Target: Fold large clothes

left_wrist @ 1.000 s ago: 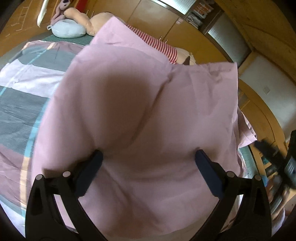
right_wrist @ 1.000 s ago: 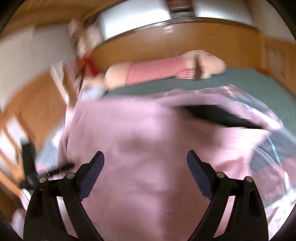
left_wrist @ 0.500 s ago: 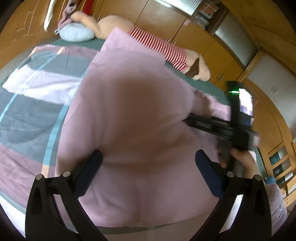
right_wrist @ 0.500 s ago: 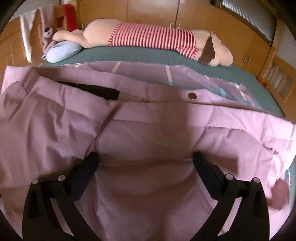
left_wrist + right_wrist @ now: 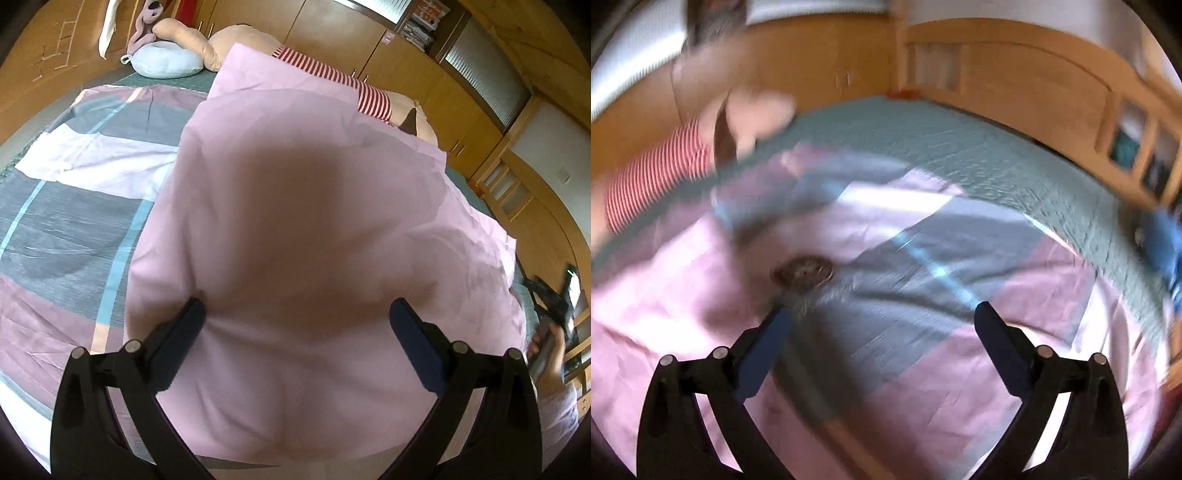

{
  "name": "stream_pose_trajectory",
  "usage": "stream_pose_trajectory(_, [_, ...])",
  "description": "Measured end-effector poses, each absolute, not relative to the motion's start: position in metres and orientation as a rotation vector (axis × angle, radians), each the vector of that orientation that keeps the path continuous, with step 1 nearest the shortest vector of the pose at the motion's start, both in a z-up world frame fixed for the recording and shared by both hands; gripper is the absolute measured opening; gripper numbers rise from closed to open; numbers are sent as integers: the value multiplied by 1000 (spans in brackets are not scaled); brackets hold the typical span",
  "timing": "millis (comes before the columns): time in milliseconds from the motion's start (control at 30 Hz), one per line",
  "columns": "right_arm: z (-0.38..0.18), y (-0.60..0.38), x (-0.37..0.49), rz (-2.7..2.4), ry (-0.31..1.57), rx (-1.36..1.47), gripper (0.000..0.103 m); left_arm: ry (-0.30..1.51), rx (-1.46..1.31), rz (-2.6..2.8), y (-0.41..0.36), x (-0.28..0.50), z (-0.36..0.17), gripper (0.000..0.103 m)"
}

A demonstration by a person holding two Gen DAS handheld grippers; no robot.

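A large pink cloth (image 5: 314,229) lies folded over on the bed, with a checked pink, grey and white side (image 5: 74,206) spread flat to the left. My left gripper (image 5: 295,321) hovers over the pink fold with jaws wide open and empty. In the blurred right wrist view, my right gripper (image 5: 882,317) is open and empty above the checked side (image 5: 923,295), near a round metal snap button (image 5: 802,274). The right gripper also shows in the left wrist view (image 5: 554,306) at the far right edge.
A long plush toy in a red striped shirt (image 5: 332,77) and a pale blue cushion (image 5: 166,62) lie at the far side of the bed. A teal mattress cover (image 5: 960,147), a wooden headboard (image 5: 1015,74) and wooden cabinets (image 5: 424,74) surround it.
My right gripper swung away from over the pink fold to the right, now facing the checked side and headboard. My left gripper stayed open over the pink fold.
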State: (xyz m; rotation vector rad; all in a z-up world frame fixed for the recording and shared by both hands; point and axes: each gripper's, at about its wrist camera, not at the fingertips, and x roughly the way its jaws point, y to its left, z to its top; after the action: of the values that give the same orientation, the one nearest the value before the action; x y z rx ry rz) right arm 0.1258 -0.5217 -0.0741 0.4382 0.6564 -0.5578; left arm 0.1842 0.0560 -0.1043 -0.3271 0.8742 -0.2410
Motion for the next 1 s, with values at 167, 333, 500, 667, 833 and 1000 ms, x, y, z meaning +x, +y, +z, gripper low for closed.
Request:
stream_pose_trajectory(167, [-45,-469,117,-260,680,366,100,836,-345,-226,59,179,-96,101])
stream_pose_trajectory(333, [-77,-385,155,-47,966,133,100,859,-335,-214,61,183,-105,101])
stream_pose_trajectory(500, [-111,-446,165,-333,1032,188,102,845,-280,-168,60,181,-100,101])
stream_pose_trajectory(667, [-81,-470,149,-479,888,240,102,836,-355,-104,83,179,-97,101])
stream_pose_trajectory(833, [-61,-420,158,-307,822,124,102,897,-431,-62,101,185,-110,101])
stream_pose_trajectory(1000, [-110,-444,181,-500,977,61,102,965,-549,-83,117,191,-133,101])
